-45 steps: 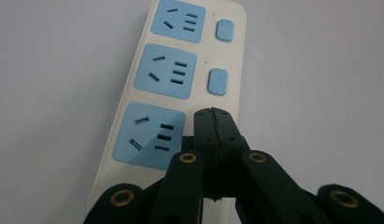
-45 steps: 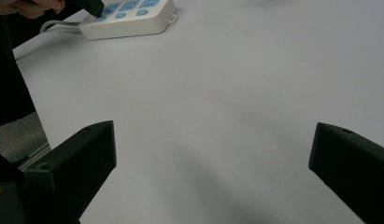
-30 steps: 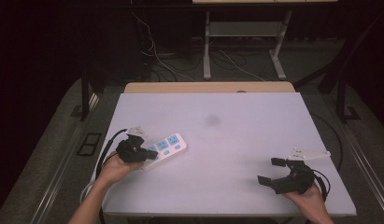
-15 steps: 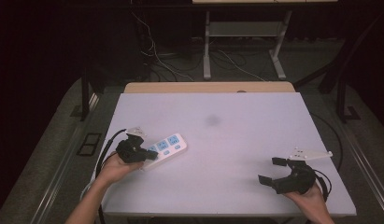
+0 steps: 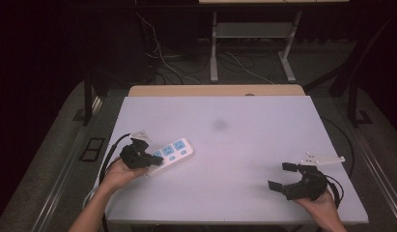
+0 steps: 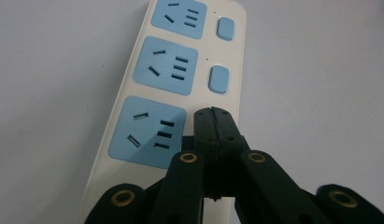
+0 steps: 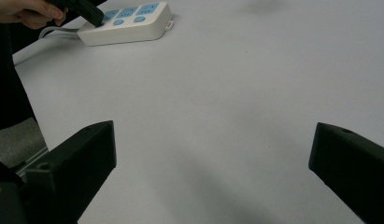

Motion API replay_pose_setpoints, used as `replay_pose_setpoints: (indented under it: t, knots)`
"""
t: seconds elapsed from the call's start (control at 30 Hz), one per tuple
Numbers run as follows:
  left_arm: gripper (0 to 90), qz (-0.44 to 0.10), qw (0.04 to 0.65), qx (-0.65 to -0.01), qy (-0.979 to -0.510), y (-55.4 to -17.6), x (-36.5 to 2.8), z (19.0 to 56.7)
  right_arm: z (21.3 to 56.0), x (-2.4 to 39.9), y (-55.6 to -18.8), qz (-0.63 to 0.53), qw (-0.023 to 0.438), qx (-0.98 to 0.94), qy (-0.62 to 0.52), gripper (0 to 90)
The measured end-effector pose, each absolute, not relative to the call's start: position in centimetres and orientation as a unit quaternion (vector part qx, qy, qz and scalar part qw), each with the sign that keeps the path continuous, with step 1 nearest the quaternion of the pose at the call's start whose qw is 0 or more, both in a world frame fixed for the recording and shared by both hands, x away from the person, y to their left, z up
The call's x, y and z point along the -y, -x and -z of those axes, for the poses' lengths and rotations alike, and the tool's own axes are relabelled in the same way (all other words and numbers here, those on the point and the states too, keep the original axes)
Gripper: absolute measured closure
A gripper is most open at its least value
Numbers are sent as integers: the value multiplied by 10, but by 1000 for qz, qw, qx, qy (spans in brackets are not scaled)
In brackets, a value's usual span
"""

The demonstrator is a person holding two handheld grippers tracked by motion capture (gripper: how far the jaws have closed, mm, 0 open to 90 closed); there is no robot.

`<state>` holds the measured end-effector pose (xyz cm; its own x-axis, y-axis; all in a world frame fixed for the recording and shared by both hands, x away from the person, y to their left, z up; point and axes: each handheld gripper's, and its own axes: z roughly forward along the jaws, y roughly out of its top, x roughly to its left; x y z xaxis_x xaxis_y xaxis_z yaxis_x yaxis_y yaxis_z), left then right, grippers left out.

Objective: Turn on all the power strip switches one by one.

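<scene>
A white power strip (image 5: 173, 151) with three blue sockets and blue switches lies on the white table (image 5: 244, 154) at the left. My left gripper (image 5: 156, 159) is shut, its joined tips (image 6: 212, 114) resting on the strip (image 6: 171, 70) beside the nearest socket and covering the spot where that socket's switch sits. I cannot tell whether they press it. My right gripper (image 5: 279, 176) stands open near the front right edge, with nothing between its jaws (image 7: 215, 140). The right gripper view shows the strip (image 7: 126, 23) and the left gripper (image 7: 89, 11) far off.
The strip's cable (image 5: 111, 150) runs off the table's left edge. A faint dark smudge (image 5: 219, 124) marks the table's middle. A wooden board (image 5: 215, 90) lies along the far edge. Cables and a metal stand (image 5: 249, 53) are on the floor behind.
</scene>
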<state>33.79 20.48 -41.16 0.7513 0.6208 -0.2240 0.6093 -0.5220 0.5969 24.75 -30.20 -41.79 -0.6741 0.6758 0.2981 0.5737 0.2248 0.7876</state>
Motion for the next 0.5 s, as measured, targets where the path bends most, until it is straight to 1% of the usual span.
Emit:
replay_pose_setpoints:
  t: [0.27,0.5]
  knots:
    - [897,-19,348,-359,-866,-339,-208,411,418,302,-248,-477,54,-781,-401,6]
    - [896,-21,351,-351,-868,-340,-208,409,419,303,-249,-477,53,-779,-403,6]
